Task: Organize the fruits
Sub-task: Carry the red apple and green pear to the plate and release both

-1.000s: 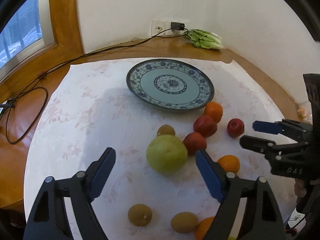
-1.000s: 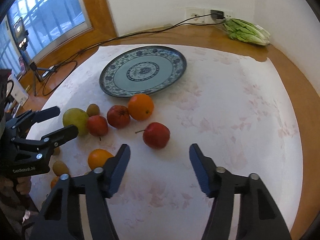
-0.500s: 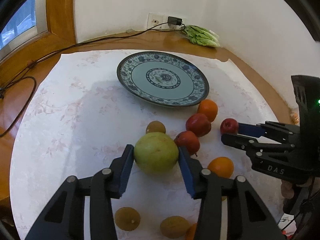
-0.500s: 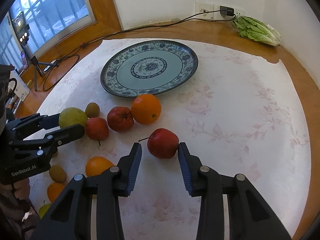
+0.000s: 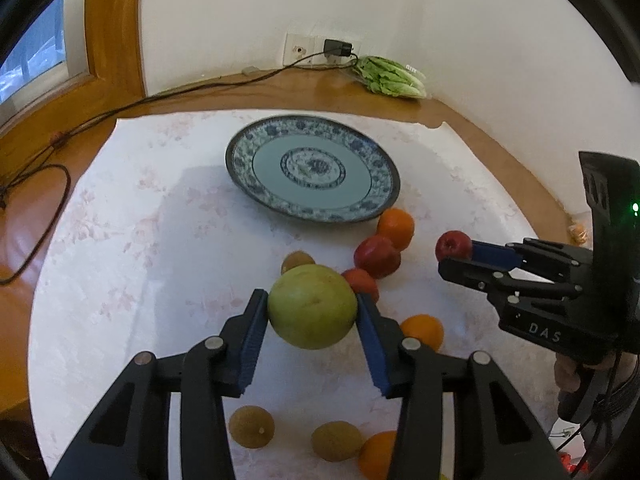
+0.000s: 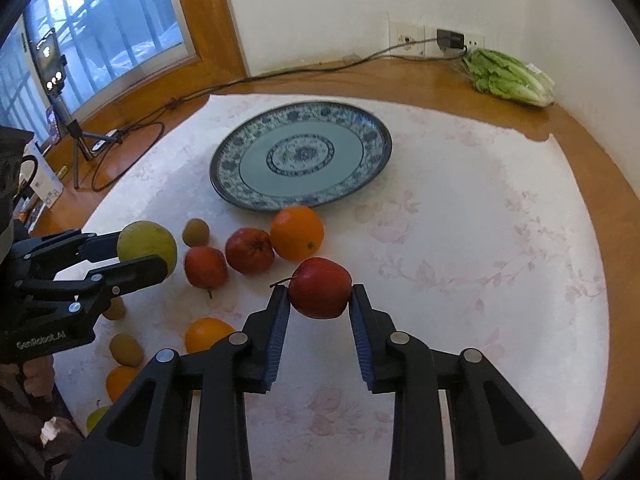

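Note:
A large green-yellow fruit sits between the blue pads of my left gripper, which is shut on it. In the right wrist view a red apple with a stem is pinched by my right gripper, whose jaws are still closing on it. The blue-patterned plate lies empty beyond both, on the white cloth. Between the grippers and the plate lie an orange, two red apples and a small brown fruit. Each gripper shows at the edge of the other's view.
More oranges and brown fruits lie near the cloth's front edge. A bagged lettuce rests by the wall socket at the back. A black cable runs along the wooden ledge, and a phone on a tripod stands by the window.
Both grippers went from wide open to closed on fruit: the left on the green-yellow fruit, the right on the stemmed red apple. Both views have drawn slightly closer to the plate.

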The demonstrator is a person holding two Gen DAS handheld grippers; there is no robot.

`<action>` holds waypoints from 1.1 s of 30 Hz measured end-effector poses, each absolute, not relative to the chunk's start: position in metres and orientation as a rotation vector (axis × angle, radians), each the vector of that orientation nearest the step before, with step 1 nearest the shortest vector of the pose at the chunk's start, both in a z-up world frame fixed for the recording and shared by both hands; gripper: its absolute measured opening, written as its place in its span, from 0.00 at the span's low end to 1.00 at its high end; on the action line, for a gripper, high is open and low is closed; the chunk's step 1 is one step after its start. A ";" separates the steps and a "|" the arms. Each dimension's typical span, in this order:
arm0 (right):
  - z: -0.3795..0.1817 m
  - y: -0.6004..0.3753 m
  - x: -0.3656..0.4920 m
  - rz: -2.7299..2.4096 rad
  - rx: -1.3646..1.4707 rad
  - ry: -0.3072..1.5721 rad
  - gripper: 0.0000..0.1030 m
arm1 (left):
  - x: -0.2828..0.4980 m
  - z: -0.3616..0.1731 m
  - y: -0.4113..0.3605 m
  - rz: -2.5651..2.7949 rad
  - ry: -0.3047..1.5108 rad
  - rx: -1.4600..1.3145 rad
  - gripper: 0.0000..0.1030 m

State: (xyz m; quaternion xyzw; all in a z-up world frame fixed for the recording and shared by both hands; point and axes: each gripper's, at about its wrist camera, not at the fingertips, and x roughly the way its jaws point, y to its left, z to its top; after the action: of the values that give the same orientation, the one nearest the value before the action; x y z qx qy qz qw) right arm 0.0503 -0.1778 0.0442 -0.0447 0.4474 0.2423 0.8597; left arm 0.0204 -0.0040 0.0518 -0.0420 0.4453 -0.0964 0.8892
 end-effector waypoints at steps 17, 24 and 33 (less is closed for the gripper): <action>0.107 -0.176 0.074 0.524 -0.069 0.829 0.31 | 0.062 0.109 0.006 -0.182 0.830 -0.069 0.46; 0.112 -0.168 0.105 0.499 -0.059 0.822 0.31 | 0.092 0.110 0.007 -0.167 0.803 -0.079 0.46; 0.086 -0.154 0.138 0.512 -0.051 0.849 0.31 | 0.138 0.073 0.004 -0.156 0.863 -0.095 0.45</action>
State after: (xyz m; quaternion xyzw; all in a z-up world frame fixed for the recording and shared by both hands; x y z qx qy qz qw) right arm 0.1381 -0.1536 0.0861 -0.0244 0.4071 0.2459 0.8793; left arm 0.1384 0.0044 0.0734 -0.0462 0.4175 -0.0757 0.9044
